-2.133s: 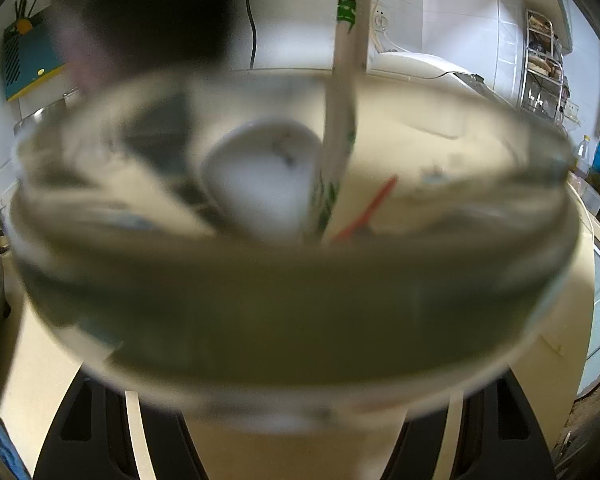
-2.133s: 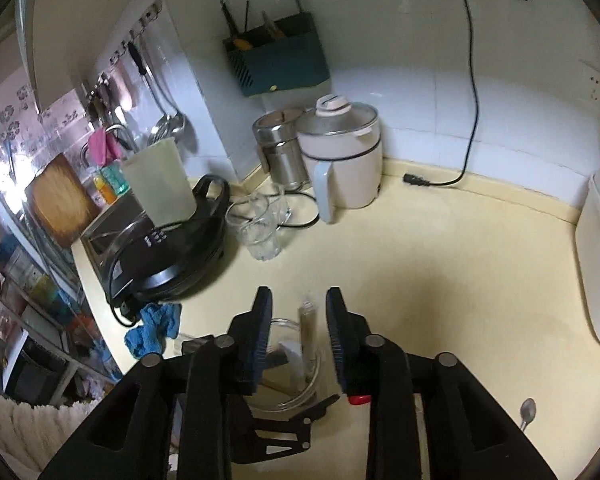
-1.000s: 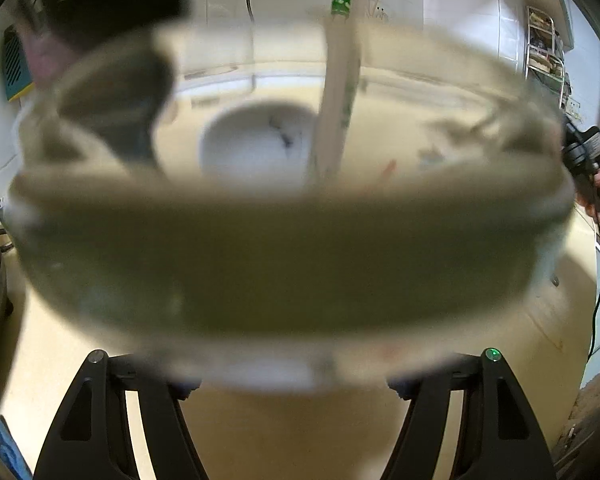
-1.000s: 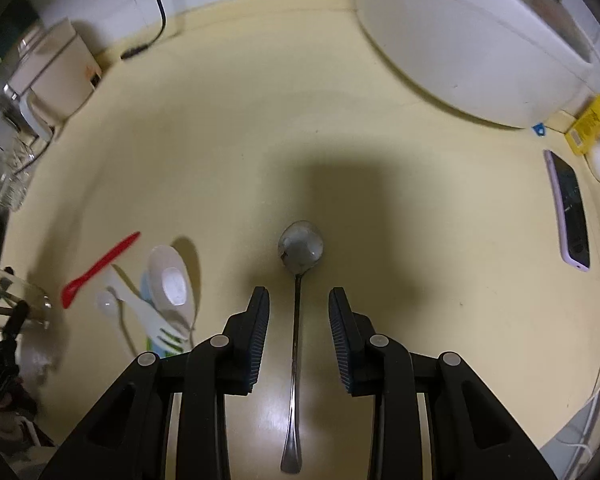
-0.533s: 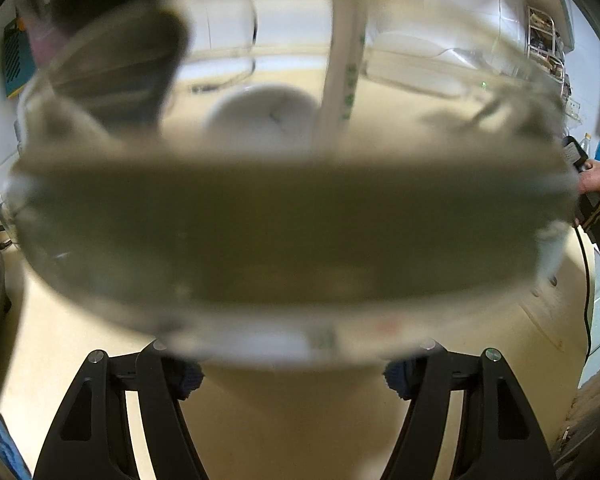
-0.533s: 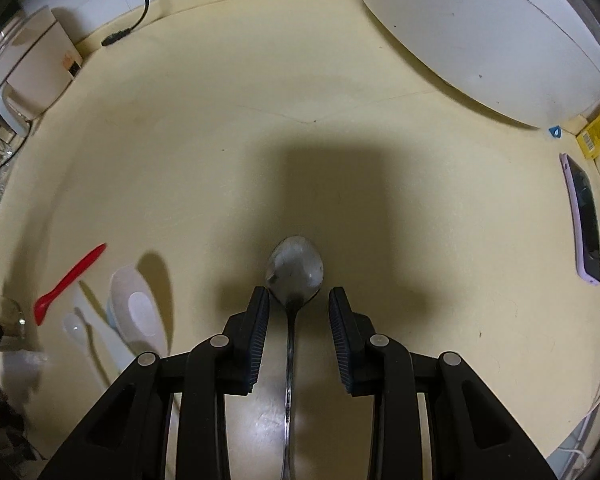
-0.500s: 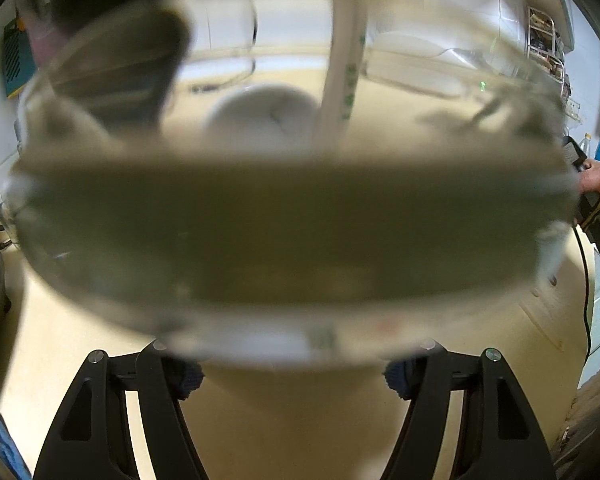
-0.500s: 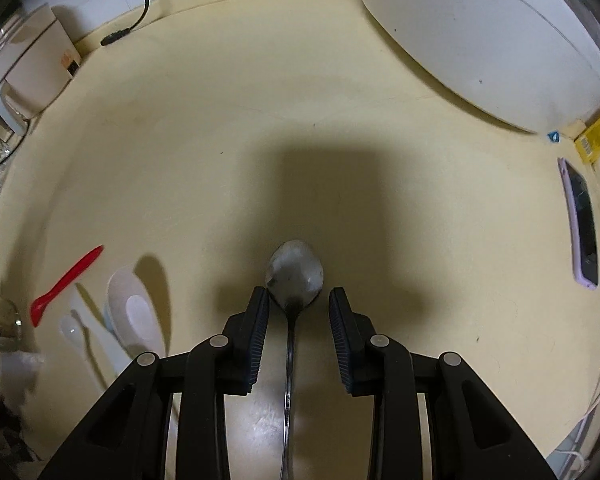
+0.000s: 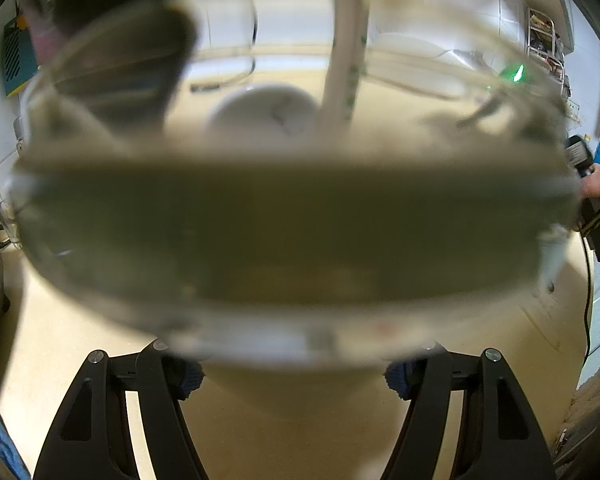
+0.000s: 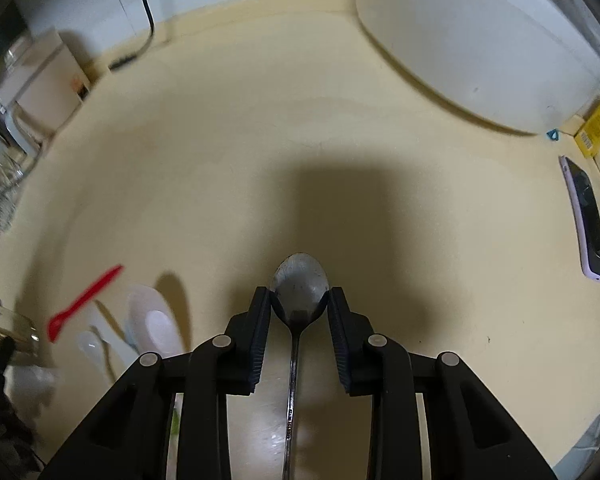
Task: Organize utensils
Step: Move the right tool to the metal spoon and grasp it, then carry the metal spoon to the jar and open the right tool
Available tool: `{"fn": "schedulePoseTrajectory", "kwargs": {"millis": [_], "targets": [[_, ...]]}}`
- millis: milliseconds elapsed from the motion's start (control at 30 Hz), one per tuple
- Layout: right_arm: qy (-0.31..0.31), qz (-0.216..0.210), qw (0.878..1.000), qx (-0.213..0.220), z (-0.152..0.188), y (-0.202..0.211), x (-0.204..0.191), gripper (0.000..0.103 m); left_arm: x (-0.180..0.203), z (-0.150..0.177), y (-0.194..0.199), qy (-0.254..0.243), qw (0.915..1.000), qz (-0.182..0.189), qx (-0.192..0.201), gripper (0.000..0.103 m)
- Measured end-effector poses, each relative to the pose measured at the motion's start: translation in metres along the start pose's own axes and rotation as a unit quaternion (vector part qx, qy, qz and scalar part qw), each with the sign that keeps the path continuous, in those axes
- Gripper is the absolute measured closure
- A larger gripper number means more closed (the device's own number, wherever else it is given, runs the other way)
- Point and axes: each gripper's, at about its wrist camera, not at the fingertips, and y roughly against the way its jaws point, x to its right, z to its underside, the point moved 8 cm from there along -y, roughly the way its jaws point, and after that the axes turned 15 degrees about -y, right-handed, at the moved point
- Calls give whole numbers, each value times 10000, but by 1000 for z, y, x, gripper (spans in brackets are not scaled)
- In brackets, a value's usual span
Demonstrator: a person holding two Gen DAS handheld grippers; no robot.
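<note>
Spoon [image 10: 299, 289] bowl btwn right hand-held gripper [image 10: 299, 300] jaws, touching.

Counts, right wrist view: 1 metal spoon [image 10: 299, 292] on the tabletop [image 10: 300, 152]. 1 red plastic spoon [image 10: 83, 302]. 1 white ceramic spoon [image 10: 153, 322]. 1 small white plastic spoon [image 10: 89, 343], poss. more white pieces beside it, too blurred to count. 1 phone [image 10: 586, 220]. 1 yellow box [image 10: 596, 126]. 1 power cord [image 10: 146, 12].

Left wrist view: 1 glass jar [image 9: 292, 216], w/ 1 paper-wrapped stick [image 9: 346, 60] and 1 dark utensil [image 9: 128, 72] inside.

Claws: 2, one per view.
</note>
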Motion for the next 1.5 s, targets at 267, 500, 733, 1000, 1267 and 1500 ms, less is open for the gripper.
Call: {"fn": "schedulePoseTrajectory", "kwargs": {"millis": [267,500,733,1000,1267,1500], "targets": [[204,-359,9896,1377,-11,102,-28,74,0,0,0,2,10000,0,1,30],[463,-682,9725,2180,-41,162,-77,74,0,-1,-1,4,10000,-1,3,30],[772,-1364,9532,2587,-58,220,-138,74,0,-1,-1,5,10000,-1,4,30],[1171,-2584,9200,2705,-39,311,-191,74,-1,-1,-1,7,10000,0,4,30],[1457,-3365,8998,2363,-8,336,-231,74,0,-1,-2,23,10000,22,7,30],[1640,-3635,8979,1863,12,307,-267,74,0,-2,-4,33,10000,31,9,30]]}}
